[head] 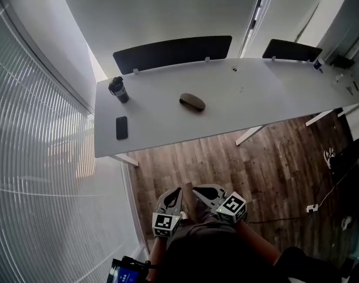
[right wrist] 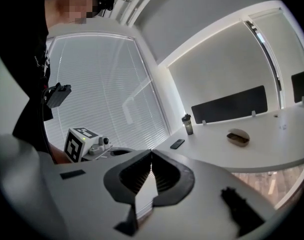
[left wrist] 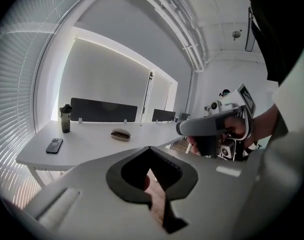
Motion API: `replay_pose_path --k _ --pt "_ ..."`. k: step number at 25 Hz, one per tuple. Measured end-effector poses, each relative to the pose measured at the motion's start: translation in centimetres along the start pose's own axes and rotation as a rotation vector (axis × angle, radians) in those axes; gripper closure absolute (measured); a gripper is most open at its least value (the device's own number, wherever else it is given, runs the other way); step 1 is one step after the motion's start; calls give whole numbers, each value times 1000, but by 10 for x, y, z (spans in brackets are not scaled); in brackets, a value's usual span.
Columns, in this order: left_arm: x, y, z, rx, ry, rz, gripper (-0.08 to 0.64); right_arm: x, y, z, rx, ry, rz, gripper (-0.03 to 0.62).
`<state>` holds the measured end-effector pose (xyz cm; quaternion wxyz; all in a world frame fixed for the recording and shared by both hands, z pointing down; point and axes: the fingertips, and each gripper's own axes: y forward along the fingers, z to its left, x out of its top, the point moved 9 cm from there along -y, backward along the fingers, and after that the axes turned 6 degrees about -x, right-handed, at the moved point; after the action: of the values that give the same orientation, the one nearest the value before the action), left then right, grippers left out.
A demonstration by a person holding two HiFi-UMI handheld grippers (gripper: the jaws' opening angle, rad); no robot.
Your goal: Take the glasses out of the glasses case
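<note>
Standing off from the bench (head: 273, 93): left tongs (left wrist: 150, 147) and right tongs (right wrist: 152, 152) both clenched, nothing between them.
Glasses case (head: 192, 102) lies mid-bench, well apart from the phone (head: 121, 127) and bottle (head: 118, 89) at the left end; looks shut, glasses not visible. Likely a light, stiff, smooth shell that skids: pin the base with one tongs, lift the lid at the seam. Glasses fragile; take the frame, not the lenses.
</note>
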<state>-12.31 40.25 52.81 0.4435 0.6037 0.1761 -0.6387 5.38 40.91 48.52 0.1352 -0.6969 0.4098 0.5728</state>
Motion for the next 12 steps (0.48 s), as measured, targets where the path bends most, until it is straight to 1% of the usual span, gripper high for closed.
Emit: replay_pose_path --k 2,4,9,12 --pt "-4 15 7 18 11 16 555 3 -1 -19 -15 2 -2 583" --pt "-7 25 7 31 6 39 555 2 -6 -33 -24 4 3 584" --pt "0 52 -5 0 -17 48 555 -4 -21 -61 -56 33 16 583" --pt "4 71 -7 -4 10 82 555 -2 -26 -81 -71 36 11 583"
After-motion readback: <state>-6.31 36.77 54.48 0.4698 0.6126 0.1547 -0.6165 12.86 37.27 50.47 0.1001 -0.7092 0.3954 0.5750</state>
